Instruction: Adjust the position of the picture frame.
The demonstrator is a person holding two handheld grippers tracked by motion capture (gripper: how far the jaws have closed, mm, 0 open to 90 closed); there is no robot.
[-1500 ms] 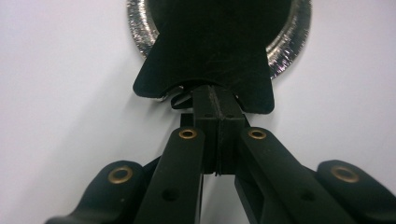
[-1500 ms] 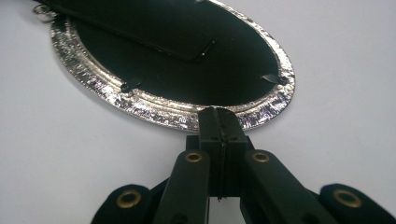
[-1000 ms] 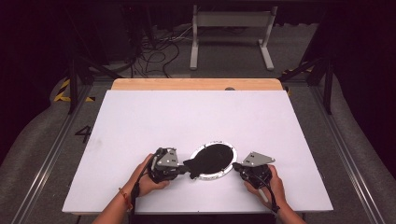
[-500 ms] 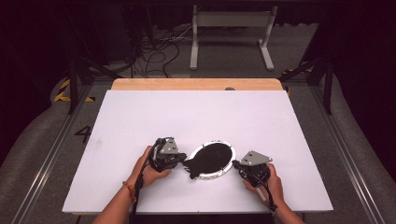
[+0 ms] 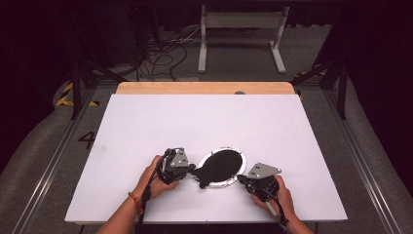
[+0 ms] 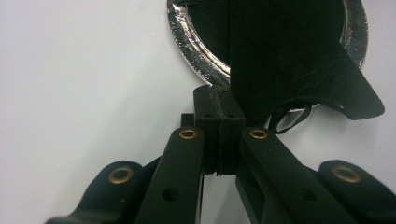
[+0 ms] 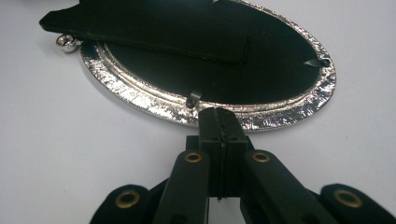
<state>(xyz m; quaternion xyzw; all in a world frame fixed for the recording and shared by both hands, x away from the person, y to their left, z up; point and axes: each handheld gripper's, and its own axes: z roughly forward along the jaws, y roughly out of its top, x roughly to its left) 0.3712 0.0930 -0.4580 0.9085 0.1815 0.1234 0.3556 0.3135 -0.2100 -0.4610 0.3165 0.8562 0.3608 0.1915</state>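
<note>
**One oval piece, two closed grippers**

One black oval piece with a silver rim (image 5: 221,168) lies on the white table (image 5: 146,126) at 6 o'clock; its black flap hides part of it. Left gripper (image 5: 191,170) at its 9 o'clock and right gripper (image 5: 242,179) at 4 o'clock, both closed, empty.

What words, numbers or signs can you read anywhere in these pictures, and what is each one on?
"4": a large dark numeral on the grey floor, left of the white table, in the high view.
Yellow and black hazard stripes mark the floor farther back on the left; they carry no writing.
The silver-rimmed oval tray and the black fabric piece lying on it show no readable text, and neither does either hand-held gripper.
</note>
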